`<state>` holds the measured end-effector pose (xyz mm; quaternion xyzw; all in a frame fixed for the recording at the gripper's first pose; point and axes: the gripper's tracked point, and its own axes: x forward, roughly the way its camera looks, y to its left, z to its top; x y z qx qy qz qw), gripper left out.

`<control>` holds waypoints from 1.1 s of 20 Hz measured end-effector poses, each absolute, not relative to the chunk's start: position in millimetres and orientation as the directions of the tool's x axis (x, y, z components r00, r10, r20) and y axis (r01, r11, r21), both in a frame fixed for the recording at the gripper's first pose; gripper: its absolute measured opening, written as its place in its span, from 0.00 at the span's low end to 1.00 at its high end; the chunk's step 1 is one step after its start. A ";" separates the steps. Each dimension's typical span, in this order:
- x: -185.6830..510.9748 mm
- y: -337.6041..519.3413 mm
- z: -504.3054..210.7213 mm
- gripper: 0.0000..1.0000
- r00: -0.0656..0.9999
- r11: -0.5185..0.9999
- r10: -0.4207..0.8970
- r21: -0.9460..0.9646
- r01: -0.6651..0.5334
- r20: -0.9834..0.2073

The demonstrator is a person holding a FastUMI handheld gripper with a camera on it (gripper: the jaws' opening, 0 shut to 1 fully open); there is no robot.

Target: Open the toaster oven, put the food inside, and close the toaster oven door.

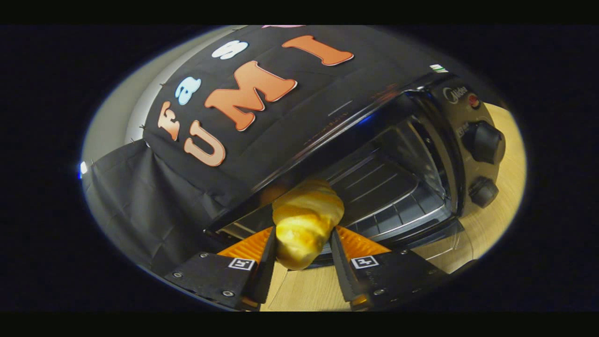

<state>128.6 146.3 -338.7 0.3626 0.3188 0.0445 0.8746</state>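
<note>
The claw (303, 243) is clamped on a golden bread roll (305, 220), both fingers (262, 262) pressing its sides, and the roll's far end reaches into the mouth of the toaster oven (374, 154). The oven stands on the wooden desk (496, 210) with its door (421, 241) folded down in front, the wire rack (379, 187) bare beyond the roll and two dark knobs (484, 142) on its control panel. The view is tilted, with bare desk showing beneath the fingers.
</note>
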 end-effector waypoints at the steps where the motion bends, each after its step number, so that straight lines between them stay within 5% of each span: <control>1: 133.7 146.5 -340.6 0.60 0.792 0.734 0.310 0.661 0.153 -0.527; 22: 125.3 149.9 -347.8 0.60 0.746 0.829 0.245 0.533 0.171 -0.619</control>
